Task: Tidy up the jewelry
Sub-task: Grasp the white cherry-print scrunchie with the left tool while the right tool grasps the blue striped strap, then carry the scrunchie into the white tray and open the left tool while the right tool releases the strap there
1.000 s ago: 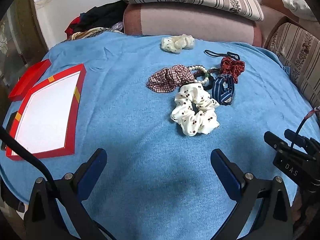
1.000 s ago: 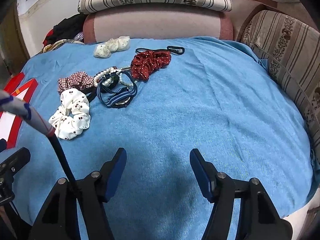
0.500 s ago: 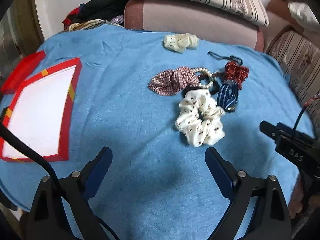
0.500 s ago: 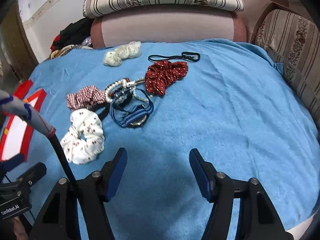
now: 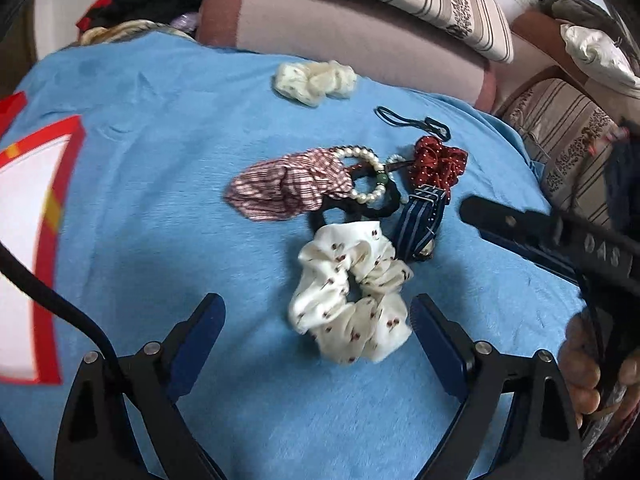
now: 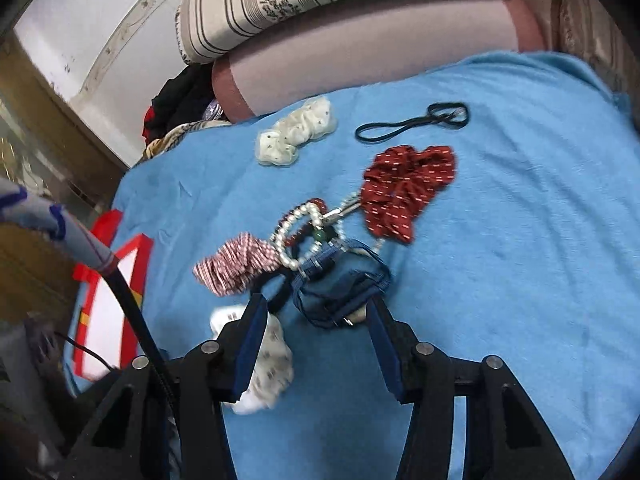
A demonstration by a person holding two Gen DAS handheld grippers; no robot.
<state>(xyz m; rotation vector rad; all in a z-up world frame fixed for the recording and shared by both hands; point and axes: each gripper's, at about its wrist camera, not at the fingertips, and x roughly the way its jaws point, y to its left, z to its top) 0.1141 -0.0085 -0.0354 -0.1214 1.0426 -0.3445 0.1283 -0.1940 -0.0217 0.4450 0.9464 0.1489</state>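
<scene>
A pile of accessories lies on the blue cloth (image 5: 160,200): a white cherry-print scrunchie (image 5: 352,300), a plaid scrunchie (image 5: 288,188), a pearl bracelet (image 5: 368,176), a navy striped strap (image 5: 424,224) and a red dotted scrunchie (image 5: 438,164). My left gripper (image 5: 316,320) is open, with the white scrunchie between its fingers. My right gripper (image 6: 316,324) is open, its tips either side of the navy strap (image 6: 340,284). The pearl bracelet (image 6: 296,232) and red scrunchie (image 6: 408,192) lie just beyond it.
A red-rimmed white box (image 5: 24,220) sits at the left, also seen in the right wrist view (image 6: 108,304). A cream scrunchie (image 5: 316,80) and a black hair band (image 5: 412,120) lie further back. A sofa with striped cushions (image 5: 360,12) borders the cloth.
Both grippers have moved forward to the pile. The left one now frames the white scrunchie and the right one frames the navy strap. Both stay open.
</scene>
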